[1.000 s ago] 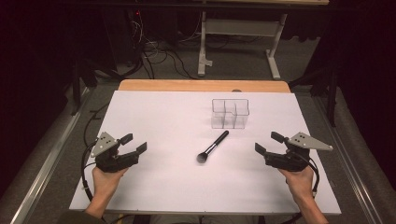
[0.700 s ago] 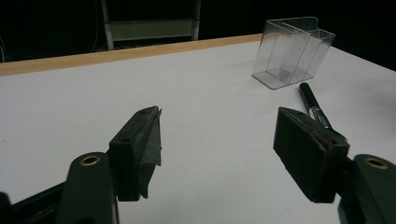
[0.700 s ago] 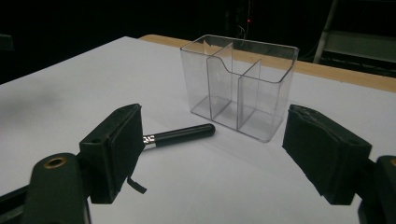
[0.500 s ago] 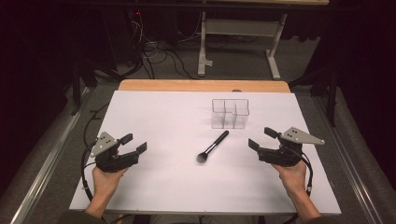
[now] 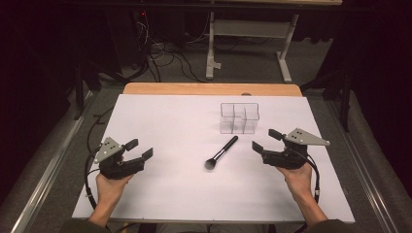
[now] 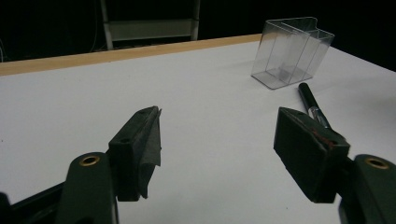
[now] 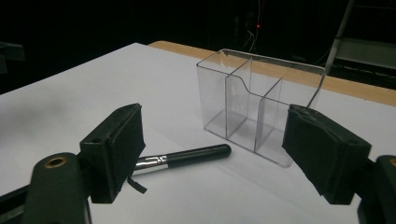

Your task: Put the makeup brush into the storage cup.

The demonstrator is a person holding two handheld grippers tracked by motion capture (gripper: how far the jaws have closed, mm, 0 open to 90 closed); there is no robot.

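White table point(image 5: 170, 121); cables point(image 5: 165, 53) behind; metal stand point(image 5: 248, 29).

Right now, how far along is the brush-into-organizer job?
Nothing looks done: the makeup brush lies flat on the table, outside the clear organizer, whose compartments look empty. In hand: the right hand-held gripper sits open near the brush handle, not touching it; the left hand-held gripper is open, farther off. Left, probably: grasp, lift, place.

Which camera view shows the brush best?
The high view: the whole brush lies there unblocked, black handle toward the organizer, bristle head toward the person. The right gripper view shows handle and ferrule, with the head behind a jaw. The left gripper view shows just the handle end.
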